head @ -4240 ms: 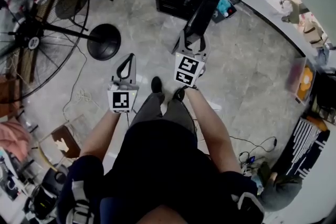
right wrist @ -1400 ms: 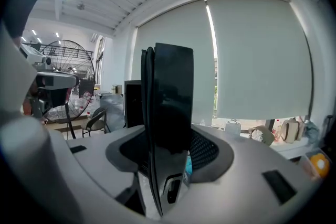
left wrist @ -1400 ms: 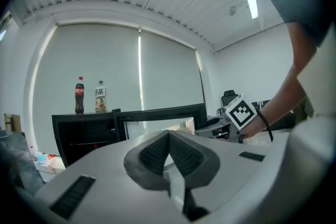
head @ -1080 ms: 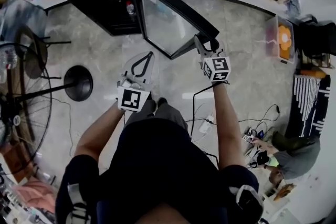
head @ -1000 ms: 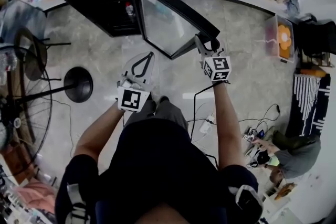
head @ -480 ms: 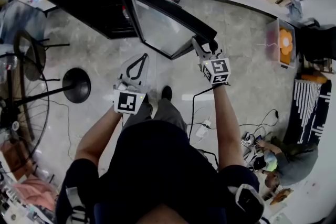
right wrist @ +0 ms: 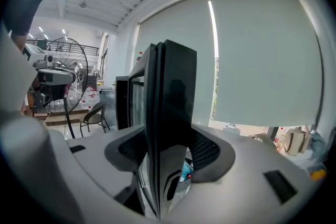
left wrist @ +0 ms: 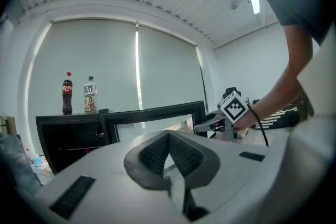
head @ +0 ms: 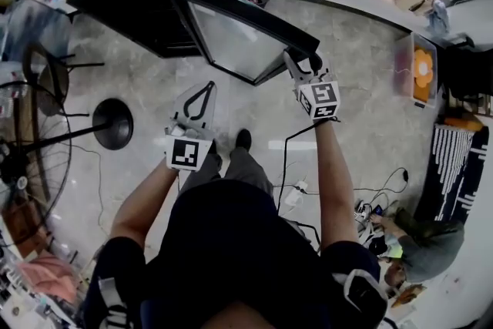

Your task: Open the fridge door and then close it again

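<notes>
Since the earliest frame the fridge door (head: 231, 38) has swung from nearly edge-on to wide open, and over the last half second it has hardly changed. We still have the right tool (head: 303, 64) on its free edge. That tool's jaws have just eased a little wider. The door edge stands upright between them and, from the right gripper view, both pads still look to be on its faces, so we read it as grasping the door. The left tool (head: 206, 88) is clenched on nothing, held lower and nearer the body, apart from the door and pointing toward the fridge (head: 131, 11). In the head view the door's top rail runs from the hinge at upper left, at the cabinet's front corner, down-right to the right tool, so the long axis points straight at our grip. We judge the opening half as done or close to it. Closing means pushing the free edge away from us and left, on an arc round that hinge. The right hand is the only one on the door. The left tool seems to sit in front of the cabinet opening, so we'd keep it out of the swing path.
</notes>
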Available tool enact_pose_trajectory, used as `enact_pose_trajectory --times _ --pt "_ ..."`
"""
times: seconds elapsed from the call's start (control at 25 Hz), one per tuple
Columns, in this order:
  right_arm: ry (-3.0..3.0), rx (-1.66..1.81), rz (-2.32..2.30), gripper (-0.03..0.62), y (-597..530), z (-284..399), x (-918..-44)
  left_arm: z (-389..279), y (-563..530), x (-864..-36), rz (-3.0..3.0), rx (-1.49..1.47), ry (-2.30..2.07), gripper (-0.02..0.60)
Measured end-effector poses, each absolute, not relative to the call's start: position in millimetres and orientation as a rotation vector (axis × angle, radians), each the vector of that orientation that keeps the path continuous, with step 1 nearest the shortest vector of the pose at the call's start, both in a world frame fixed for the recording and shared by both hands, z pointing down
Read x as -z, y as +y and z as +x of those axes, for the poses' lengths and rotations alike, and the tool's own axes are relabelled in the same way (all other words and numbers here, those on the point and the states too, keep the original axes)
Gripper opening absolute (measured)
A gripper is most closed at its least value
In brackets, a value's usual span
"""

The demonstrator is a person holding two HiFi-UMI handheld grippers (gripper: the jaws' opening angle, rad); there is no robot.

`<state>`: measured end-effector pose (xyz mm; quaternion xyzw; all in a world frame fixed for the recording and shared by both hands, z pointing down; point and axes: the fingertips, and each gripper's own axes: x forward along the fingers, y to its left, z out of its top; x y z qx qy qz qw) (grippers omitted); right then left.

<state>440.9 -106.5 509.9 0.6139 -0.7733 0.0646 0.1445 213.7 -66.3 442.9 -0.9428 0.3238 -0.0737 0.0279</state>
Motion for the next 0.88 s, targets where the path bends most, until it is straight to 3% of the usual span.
enact_pose_trajectory --times 0.88 --pt "-2.158 -0.175 1.940 0.229 -156 495 -509 222 -82 -449 -2.895 0.260 1.024 0.023"
